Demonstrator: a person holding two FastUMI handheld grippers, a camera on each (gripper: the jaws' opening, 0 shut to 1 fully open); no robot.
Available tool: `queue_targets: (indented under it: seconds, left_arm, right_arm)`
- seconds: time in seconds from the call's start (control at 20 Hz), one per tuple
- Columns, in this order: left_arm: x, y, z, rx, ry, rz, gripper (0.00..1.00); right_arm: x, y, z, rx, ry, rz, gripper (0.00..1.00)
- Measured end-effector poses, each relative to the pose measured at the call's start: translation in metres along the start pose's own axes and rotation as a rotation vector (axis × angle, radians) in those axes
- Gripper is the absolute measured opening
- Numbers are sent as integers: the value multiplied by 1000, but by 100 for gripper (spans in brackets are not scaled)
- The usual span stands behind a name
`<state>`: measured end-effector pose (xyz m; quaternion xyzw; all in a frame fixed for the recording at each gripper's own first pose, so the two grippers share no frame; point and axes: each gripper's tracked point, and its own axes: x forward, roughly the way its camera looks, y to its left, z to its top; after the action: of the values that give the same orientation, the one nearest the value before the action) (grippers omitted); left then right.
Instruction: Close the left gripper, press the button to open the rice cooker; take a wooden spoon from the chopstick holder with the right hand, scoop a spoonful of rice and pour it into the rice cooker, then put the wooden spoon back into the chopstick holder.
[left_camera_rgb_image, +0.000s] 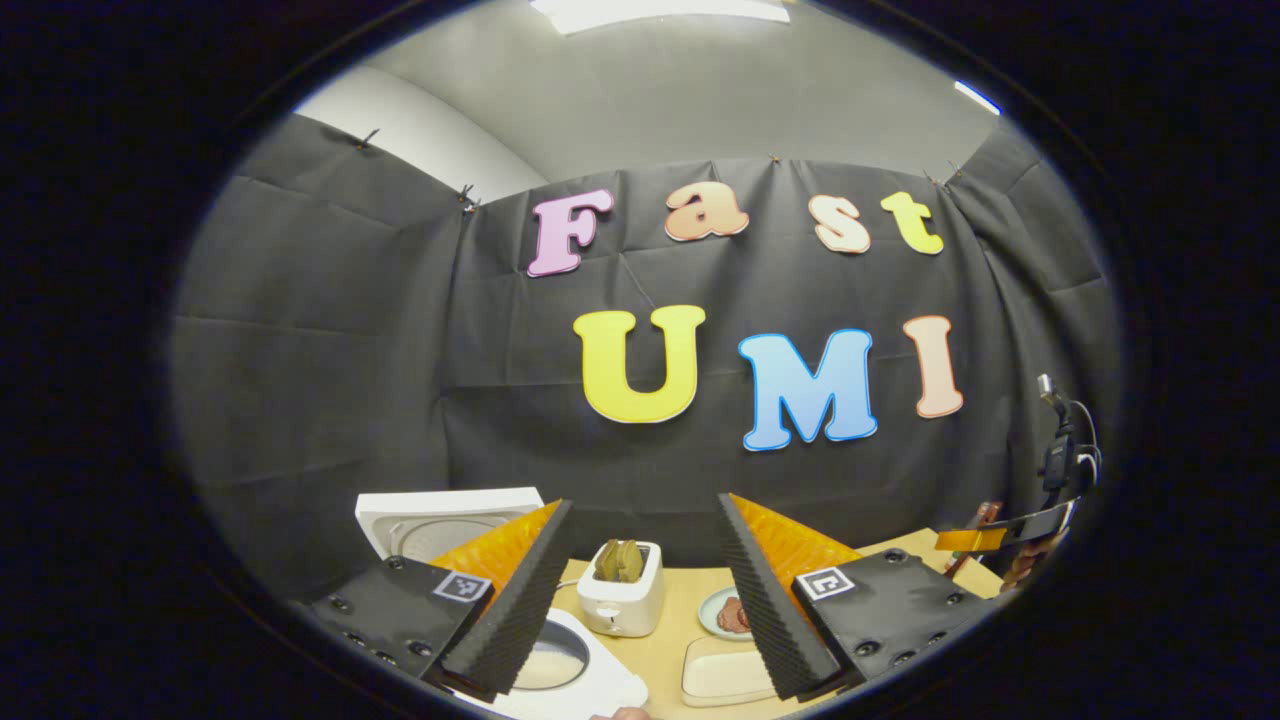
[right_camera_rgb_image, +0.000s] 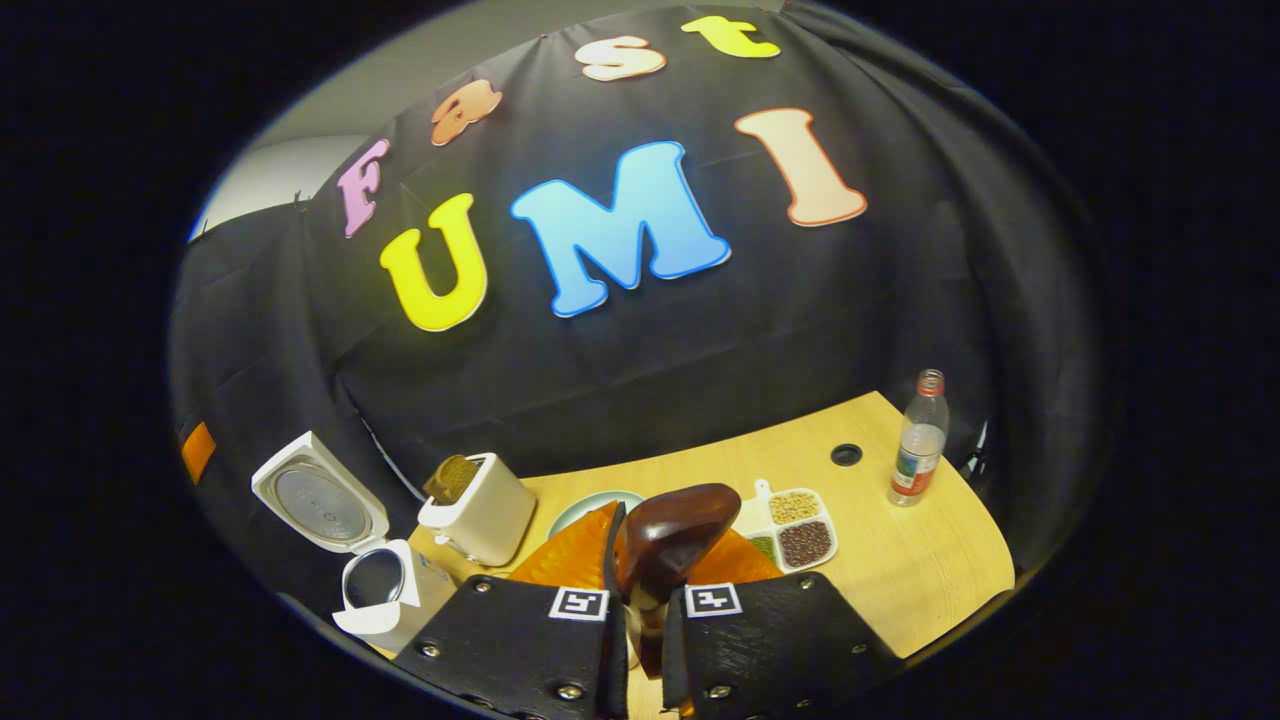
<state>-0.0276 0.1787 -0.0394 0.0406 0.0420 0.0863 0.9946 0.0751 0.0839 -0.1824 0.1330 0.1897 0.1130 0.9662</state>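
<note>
On your counter (right_camera_rgb_image: 930, 560) the rice cooker (right_camera_rgb_image: 385, 590) sits at the far left with its lid (right_camera_rgb_image: 318, 495) tipped up behind it, and the toaster (right_camera_rgb_image: 483, 510) stands just right of it. Right of the toaster lies a plate (right_camera_rgb_image: 590, 508), then the divided tray (right_camera_rgb_image: 795, 530), and the bottle (right_camera_rgb_image: 918, 440) stands well apart at the far right.
</note>
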Motion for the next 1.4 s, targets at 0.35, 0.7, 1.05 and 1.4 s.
queue_targets:
  seconds: [0.35, 0.7, 1.05, 1.4]
  left_arm:
    - [-7, 31, 10, 10, -19, 15, 95]
    - [-5, 53, 11, 15, -23, 4, 97]
    - [-11, 85, -9, 0, 10, 29, 97]
    - [-15, 112, -17, -5, 23, 59, 97]
  right_arm:
    - [52, 79, -39, -82, 49, 123, 14]
    - [104, 106, -108, -112, 116, 60, 14]
    - [147, 126, -169, -251, 169, 15, 14]
    - [146, 161, -208, -187, 255, 60, 14]
